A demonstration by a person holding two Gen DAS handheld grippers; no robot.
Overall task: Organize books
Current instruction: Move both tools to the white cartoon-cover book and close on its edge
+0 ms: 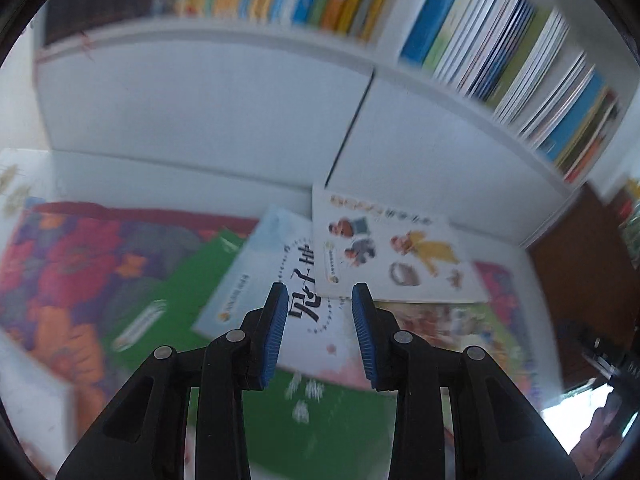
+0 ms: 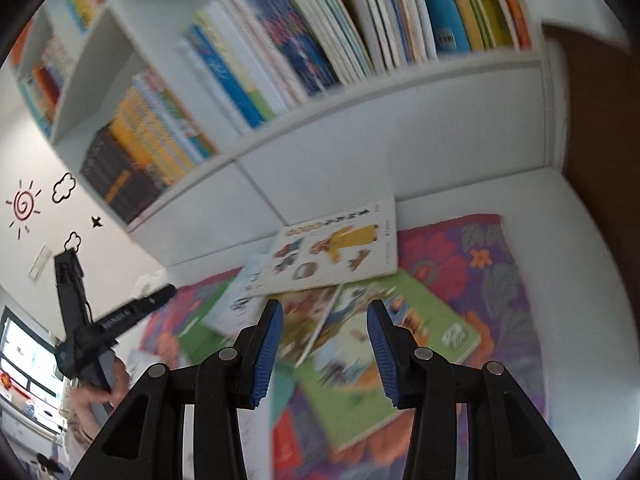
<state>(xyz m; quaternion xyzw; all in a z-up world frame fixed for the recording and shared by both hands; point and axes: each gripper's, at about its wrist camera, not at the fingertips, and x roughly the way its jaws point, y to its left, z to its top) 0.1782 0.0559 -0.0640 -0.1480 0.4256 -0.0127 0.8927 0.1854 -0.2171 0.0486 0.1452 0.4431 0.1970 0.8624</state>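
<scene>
White shelf unit ahead, its compartments packed with upright books. Below my jaws, loose books lie overlapped on a floral cloth; the white picture book lies just beyond the left gripper tips. Right gripper angled down over the green book. Both jaws spread, nothing between them.

Little can be read. A pale blue book on the pile bears large black Chinese characters, partly covered and blurred. A white book with cartoon figures has a blurred orange title line along its far edge. White lettering on a black tool at the left, and a barcode on a blue shelf book, are too blurred to read.
</scene>
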